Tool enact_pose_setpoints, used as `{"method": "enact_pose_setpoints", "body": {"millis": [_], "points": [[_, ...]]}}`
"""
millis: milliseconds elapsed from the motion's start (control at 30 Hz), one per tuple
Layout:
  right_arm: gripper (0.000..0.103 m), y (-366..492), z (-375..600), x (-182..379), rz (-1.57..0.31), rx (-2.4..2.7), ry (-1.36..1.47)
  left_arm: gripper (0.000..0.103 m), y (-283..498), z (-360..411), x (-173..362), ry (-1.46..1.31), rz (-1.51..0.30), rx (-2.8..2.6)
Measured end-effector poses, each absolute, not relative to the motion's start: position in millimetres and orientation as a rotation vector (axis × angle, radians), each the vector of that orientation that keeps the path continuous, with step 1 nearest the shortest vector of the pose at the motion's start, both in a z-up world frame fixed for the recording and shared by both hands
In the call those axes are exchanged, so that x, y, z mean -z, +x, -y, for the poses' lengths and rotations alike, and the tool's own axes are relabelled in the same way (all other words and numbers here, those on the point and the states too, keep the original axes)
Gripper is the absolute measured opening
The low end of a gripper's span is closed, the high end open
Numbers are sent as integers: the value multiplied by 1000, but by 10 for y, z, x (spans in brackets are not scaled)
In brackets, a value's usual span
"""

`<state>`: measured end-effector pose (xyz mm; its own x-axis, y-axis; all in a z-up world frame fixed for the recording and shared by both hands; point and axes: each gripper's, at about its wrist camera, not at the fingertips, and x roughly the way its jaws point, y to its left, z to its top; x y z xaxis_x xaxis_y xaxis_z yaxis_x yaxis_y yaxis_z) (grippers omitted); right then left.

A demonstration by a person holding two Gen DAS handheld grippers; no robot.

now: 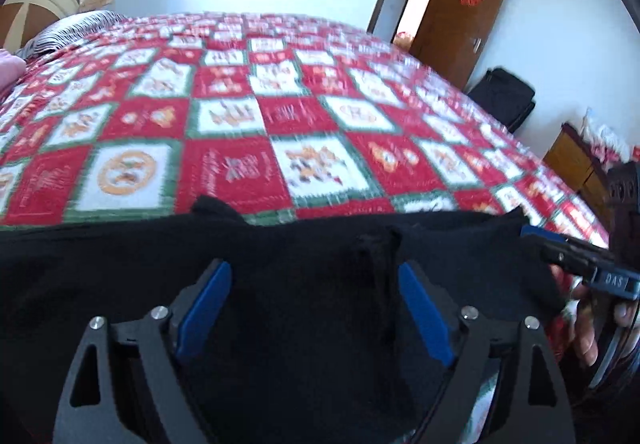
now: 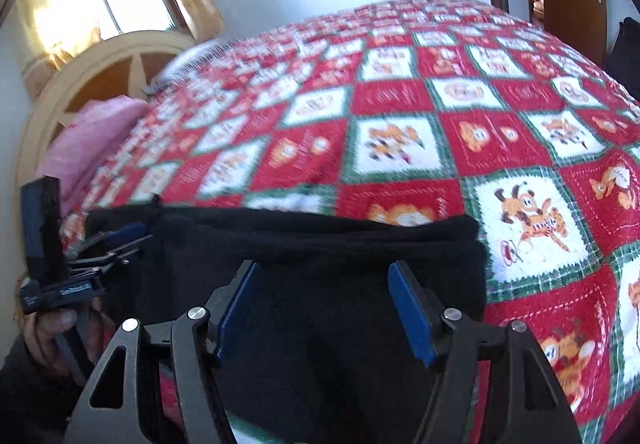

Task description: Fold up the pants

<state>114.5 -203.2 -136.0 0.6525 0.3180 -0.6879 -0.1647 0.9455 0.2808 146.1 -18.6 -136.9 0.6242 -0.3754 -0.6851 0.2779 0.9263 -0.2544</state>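
Black pants (image 1: 280, 252) lie folded on the red, white and green quilt (image 1: 240, 116) at the near edge of the bed. They also show in the right wrist view (image 2: 320, 244). My left gripper (image 1: 314, 276) is open above the pants, blue pads spread, nothing between them; a raised ridge of black cloth (image 1: 376, 256) stands close to its right pad. My right gripper (image 2: 322, 280) is open over the pants' right part, empty. Each gripper shows at the edge of the other's view, the right one (image 1: 568, 252) and the left one (image 2: 116, 240).
The quilt (image 2: 440, 104) covers the whole bed. A pink pillow (image 2: 88, 136) and a wooden headboard (image 2: 100, 64) are at the left. A brown door (image 1: 460, 16), a black bag (image 1: 504, 96) and a wooden cabinet (image 1: 576, 160) stand at the right.
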Motion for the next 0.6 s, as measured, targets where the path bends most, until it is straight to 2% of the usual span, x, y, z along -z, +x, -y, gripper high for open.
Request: {"method": "enact_pose_setpoints", "body": {"millis": [200, 300, 500, 600], "points": [[68, 915, 1287, 1275, -768, -526, 92, 89, 1220, -475, 1183, -73, -750, 249], [68, 884, 903, 1406, -816, -614, 43, 89, 1158, -924, 1196, -77, -750, 158], [68, 880, 463, 1828, -948, -688, -43, 89, 992, -1852, 1411, -174, -775, -41], [68, 836, 464, 1838, -920, -682, -72, 89, 975, -2071, 1593, -247, -809, -59]]}}
